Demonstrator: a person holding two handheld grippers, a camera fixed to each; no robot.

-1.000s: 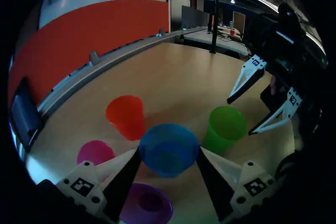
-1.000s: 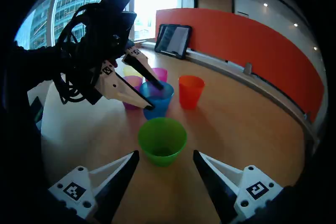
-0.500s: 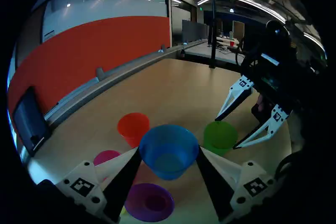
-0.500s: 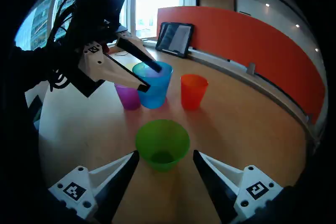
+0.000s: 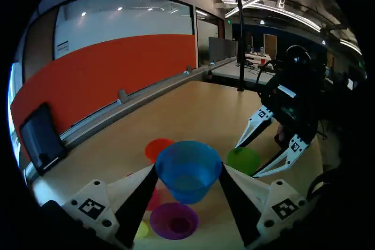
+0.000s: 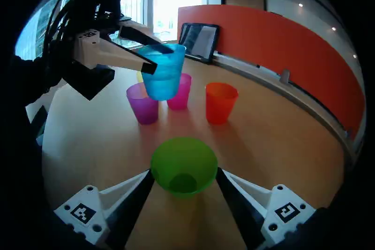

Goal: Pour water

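My left gripper (image 5: 187,180) is shut on a translucent blue cup (image 5: 188,175) and holds it upright in the air, well above the table. In the right gripper view the blue cup (image 6: 161,74) hangs over the purple and pink cups, water showing in it, with the left gripper (image 6: 156,57) clamped at its rim. A green cup (image 6: 183,172) stands on the table between my right gripper's (image 6: 183,177) open fingers, its rim close to both. In the left gripper view the right gripper (image 5: 245,161) straddles the green cup (image 5: 243,160).
On the wooden table (image 6: 281,156) stand an orange cup (image 6: 220,102), a purple cup (image 6: 142,103), a pink cup (image 6: 180,91) and a yellow cup (image 5: 142,229). A tablet (image 6: 199,42) leans on the ledge by the orange wall. A person's dark sleeve (image 6: 28,76) holds the left gripper.
The left gripper has lifted the blue cup off the table and higher. The right gripper has moved forward, bringing the green cup between its fingers.
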